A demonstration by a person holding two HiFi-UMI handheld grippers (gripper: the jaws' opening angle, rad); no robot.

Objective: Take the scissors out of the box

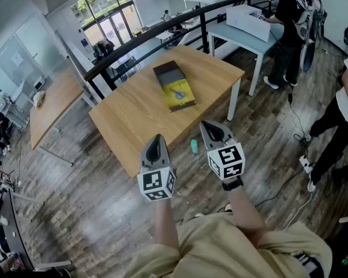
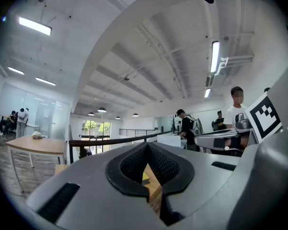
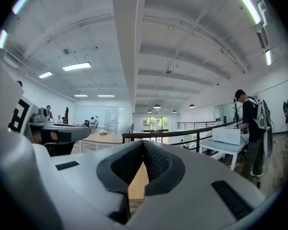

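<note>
Table (image 1: 133, 120) of light wood fills the middle of the head view; on its far half lies the open box (image 1: 167, 72), one part dark, one part yellow; left gripper (image 1: 156, 142) and right gripper (image 1: 212, 131) are held level before the near table edge, both with fingers clenched on nothing; the scissors (image 1: 178, 92) rest in the yellow part of the box, small and hard to make out, well apart from both pairs of fingers; only the head view shows them; the left gripper view gives just a yellow sliver past its fingers (image 2: 129, 164), and the right gripper view only bare wood past its fingers (image 3: 122, 164).
</note>
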